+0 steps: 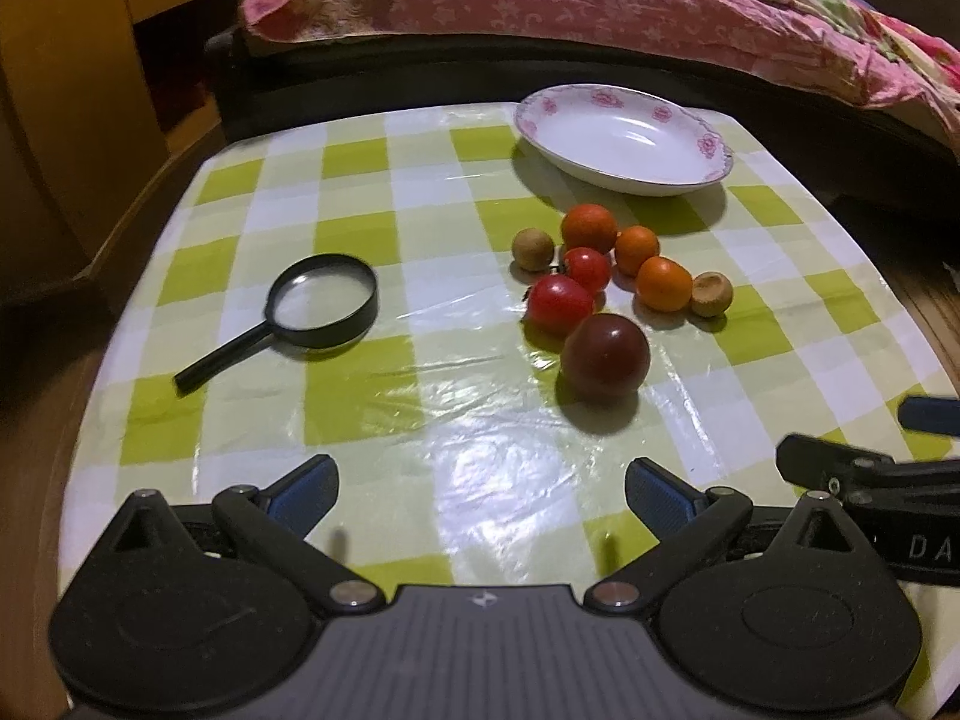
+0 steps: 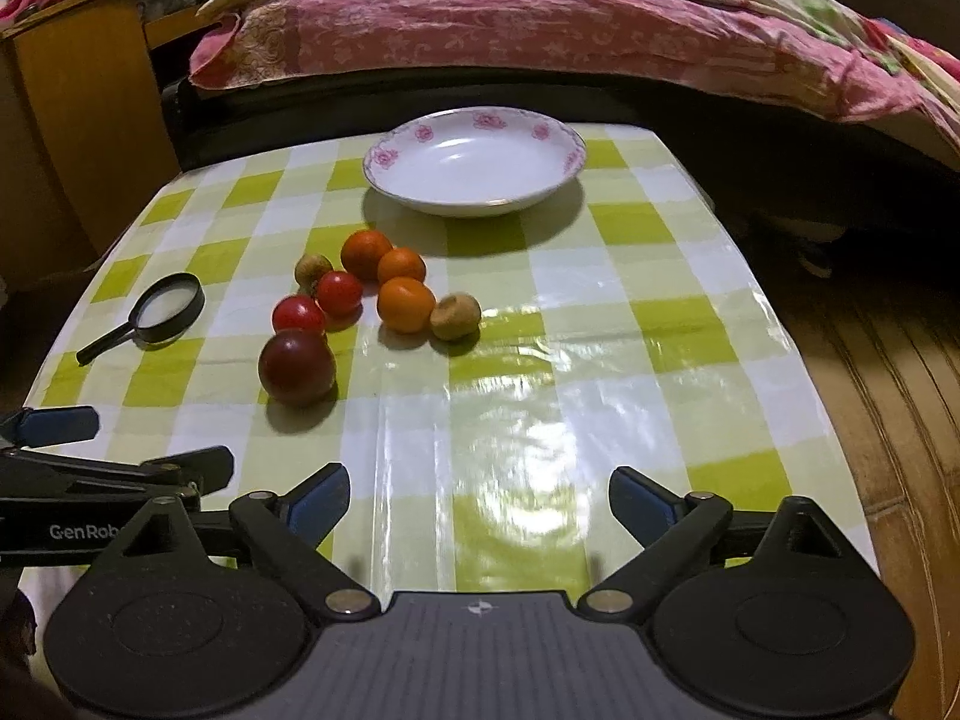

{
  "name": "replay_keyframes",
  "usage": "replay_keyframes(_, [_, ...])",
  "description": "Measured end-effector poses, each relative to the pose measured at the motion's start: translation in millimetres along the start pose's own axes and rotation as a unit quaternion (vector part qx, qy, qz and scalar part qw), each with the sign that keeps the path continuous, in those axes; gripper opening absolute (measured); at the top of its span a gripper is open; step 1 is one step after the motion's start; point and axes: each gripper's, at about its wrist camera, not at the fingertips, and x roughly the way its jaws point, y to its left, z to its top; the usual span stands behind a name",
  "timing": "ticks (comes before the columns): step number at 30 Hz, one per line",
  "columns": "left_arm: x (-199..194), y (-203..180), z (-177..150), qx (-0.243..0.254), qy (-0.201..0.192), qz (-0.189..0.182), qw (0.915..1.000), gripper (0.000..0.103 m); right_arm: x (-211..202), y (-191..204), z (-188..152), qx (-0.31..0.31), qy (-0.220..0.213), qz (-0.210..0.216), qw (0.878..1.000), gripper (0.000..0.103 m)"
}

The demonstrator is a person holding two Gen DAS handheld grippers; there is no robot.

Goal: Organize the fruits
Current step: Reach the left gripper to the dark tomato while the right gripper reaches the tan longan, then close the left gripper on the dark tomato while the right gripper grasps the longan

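Note:
Several small fruits lie in a cluster on the green-checked table: a dark red tomato (image 1: 606, 355) (image 2: 296, 366) nearest me, two red cherry tomatoes (image 1: 559, 303) (image 2: 298, 315), orange kumquats (image 1: 663, 283) (image 2: 405, 303) and two brown longans (image 1: 711, 294) (image 2: 455, 315). An empty white plate with pink flowers (image 1: 624, 138) (image 2: 474, 161) stands behind them. My left gripper (image 1: 480, 495) is open and empty, short of the fruits. My right gripper (image 2: 480, 501) is open and empty, to the right of the cluster. Each gripper shows at the edge of the other's view.
A black magnifying glass (image 1: 294, 312) (image 2: 150, 312) lies left of the fruits. A bed with a pink quilt (image 2: 540, 30) runs behind the table. A wooden shelf (image 1: 90, 90) stands at the left. The table's right edge drops to a wooden floor (image 2: 888, 360).

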Motion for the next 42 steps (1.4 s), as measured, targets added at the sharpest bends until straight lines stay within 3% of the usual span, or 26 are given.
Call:
replay_keyframes(4, [1.3, -4.3, 7.7, 0.02, -0.014, -0.005, 0.9997, 0.103, 5.6, -0.3, 11.8, -0.026, -0.003, 0.007, 1.0, 0.087])
replay_keyframes(13, [11.4, -10.9, 27.0, 0.059, 0.004, -0.007, 0.9982, 0.097, 25.2, -11.4, 36.7, -0.044, 0.024, 0.054, 0.997, 0.08])
replay_keyframes(16, [23.8, -9.6, 31.9, 0.06, 0.021, -0.026, 0.9976, 0.088, 36.6, -7.6, 45.6, -0.065, 0.03, 0.067, 0.995, 0.071])
replay_keyframes(20, [32.5, -16.0, 37.2, 0.066, 0.021, -0.047, 0.9965, 0.083, 49.5, -6.4, 57.1, -0.085, 0.032, 0.083, 0.992, 0.069])
replay_keyframes(23, [37.7, -19.3, 40.4, 0.076, 0.023, -0.055, 0.9953, 0.073, 60.1, -8.3, 63.6, -0.088, 0.041, 0.097, 0.991, 0.055])
replay_keyframes(33, [50.3, -19.5, 47.4, 0.059, 0.022, -0.107, 0.9923, 0.052, 81.8, -5.9, 70.1, -0.096, 0.053, 0.122, 0.986, 0.043])
replay_keyframes(39, [55.8, -22.6, 52.5, 0.056, 0.017, -0.113, 0.9919, 0.049, 86.2, -8.8, 71.1, -0.091, 0.055, 0.124, 0.987, 0.024])
replay_keyframes(42, [55.6, -21.1, 51.9, 0.055, 0.017, -0.116, 0.9916, 0.048, 86.0, -8.3, 70.2, -0.092, 0.053, 0.125, 0.986, 0.024])
